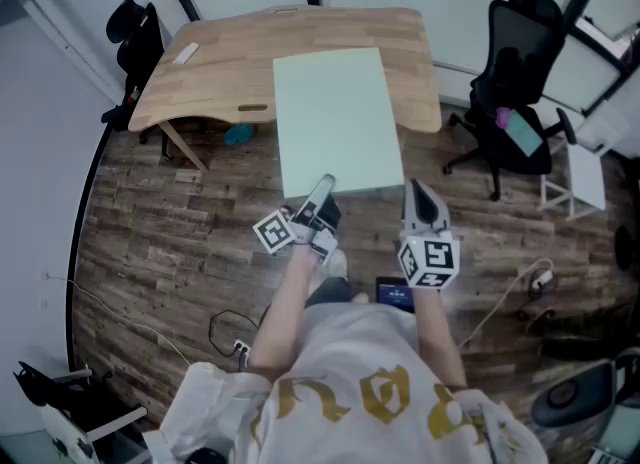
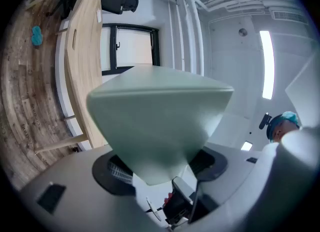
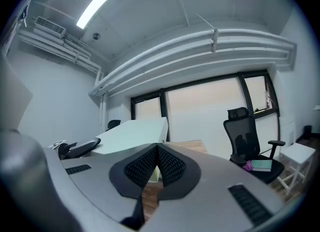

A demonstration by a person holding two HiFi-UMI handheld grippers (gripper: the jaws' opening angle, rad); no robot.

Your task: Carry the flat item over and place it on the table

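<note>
A pale green flat board (image 1: 335, 117) lies lengthwise over the wooden table (image 1: 220, 72), and its near end sticks out past the table's front edge. I cannot tell whether it rests on the top. My left gripper (image 1: 322, 192) holds the near left corner. In the left gripper view the board (image 2: 155, 121) fills the wide gap of that gripper (image 2: 165, 166). My right gripper (image 1: 415, 192) is at the near right corner. In the right gripper view this gripper (image 3: 157, 151) is pinched on the thin edge of the board (image 3: 132, 141).
A black office chair (image 1: 515, 82) with a teal item on its seat stands right of the table. A white stool (image 1: 585, 177) is beside it. Another dark chair (image 1: 135, 37) is at the far left. A small white object (image 1: 186, 53) lies on the table. Cables (image 1: 525, 282) run over the floor.
</note>
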